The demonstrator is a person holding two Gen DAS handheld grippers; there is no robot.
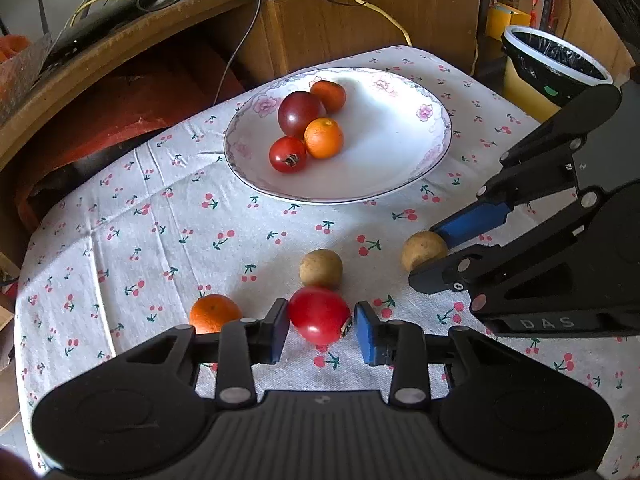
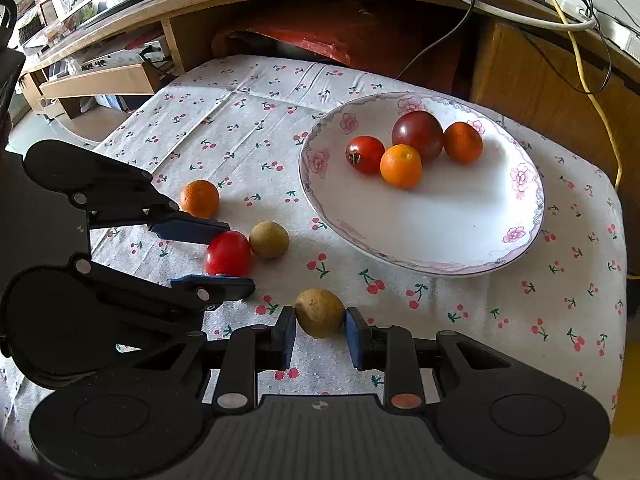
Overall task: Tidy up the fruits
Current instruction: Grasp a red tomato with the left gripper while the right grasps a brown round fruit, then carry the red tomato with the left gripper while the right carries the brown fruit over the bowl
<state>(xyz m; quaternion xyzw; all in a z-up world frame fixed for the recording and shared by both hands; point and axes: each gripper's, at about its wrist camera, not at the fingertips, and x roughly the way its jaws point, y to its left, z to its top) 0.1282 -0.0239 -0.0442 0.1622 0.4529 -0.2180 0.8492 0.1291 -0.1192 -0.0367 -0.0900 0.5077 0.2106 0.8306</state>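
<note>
A white flowered plate (image 1: 400,168) (image 2: 440,236) at the back of the cherry-print tablecloth holds a dark red tomato (image 1: 299,114), a small red tomato (image 1: 287,154) and two oranges (image 1: 324,138). My left gripper (image 1: 322,312) (image 2: 238,254) has its blue pads against both sides of a red tomato (image 1: 320,320) (image 2: 227,254) that rests on the cloth. My right gripper (image 2: 320,314) (image 1: 424,254) is shut on a small brown fruit (image 2: 320,312) (image 1: 422,248), also on the cloth. A second brown fruit (image 1: 321,269) (image 2: 269,240) and a loose orange (image 1: 214,314) (image 2: 199,199) lie nearby.
A wooden desk (image 1: 360,20) with tangled cables stands right behind the table. A lined yellow bin (image 1: 556,64) is at the far right. The table drops off at the left edge (image 1: 24,280) and the right edge (image 2: 620,240). The two grippers sit close together.
</note>
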